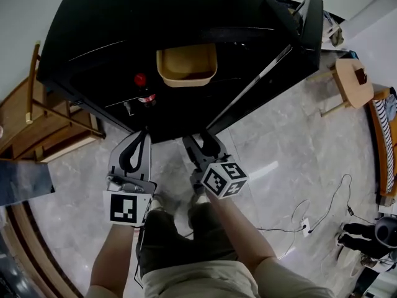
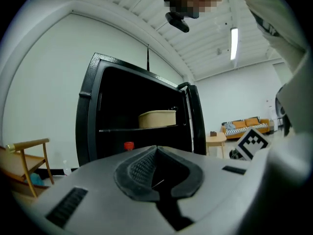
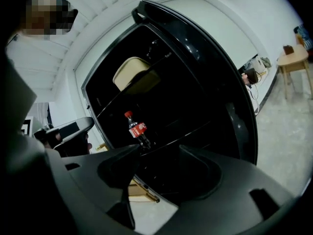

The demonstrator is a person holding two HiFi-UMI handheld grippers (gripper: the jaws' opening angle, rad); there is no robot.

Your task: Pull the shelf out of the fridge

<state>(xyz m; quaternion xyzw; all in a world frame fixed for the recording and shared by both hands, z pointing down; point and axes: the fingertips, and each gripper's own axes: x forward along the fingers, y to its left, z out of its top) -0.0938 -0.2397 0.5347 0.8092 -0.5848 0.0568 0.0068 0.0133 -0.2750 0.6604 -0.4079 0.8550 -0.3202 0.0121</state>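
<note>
The black fridge (image 1: pixel 124 30) stands with its door (image 1: pixel 310 23) swung out to the right. Inside, a glass shelf (image 2: pixel 117 129) carries a tan tub (image 1: pixel 186 64). Below it a red-capped cola bottle (image 3: pixel 138 130) stands on a lower shelf (image 3: pixel 186 131). Both grippers hang in front of the fridge's lower edge and touch nothing. My left gripper (image 1: pixel 138 143) is shut, its tips meeting with nothing between them. My right gripper (image 1: pixel 201 143) is open, and through its gap I see the fridge interior. The tub (image 3: pixel 132 75) sits high in the right gripper view.
A wooden chair (image 1: pixel 37 117) stands left of the fridge. A small round wooden table (image 1: pixel 353 82) is at the right beyond the door. Cables and a power strip (image 1: pixel 307 223) lie on the marble floor at the right. A striped sofa (image 2: pixel 244 125) is far back.
</note>
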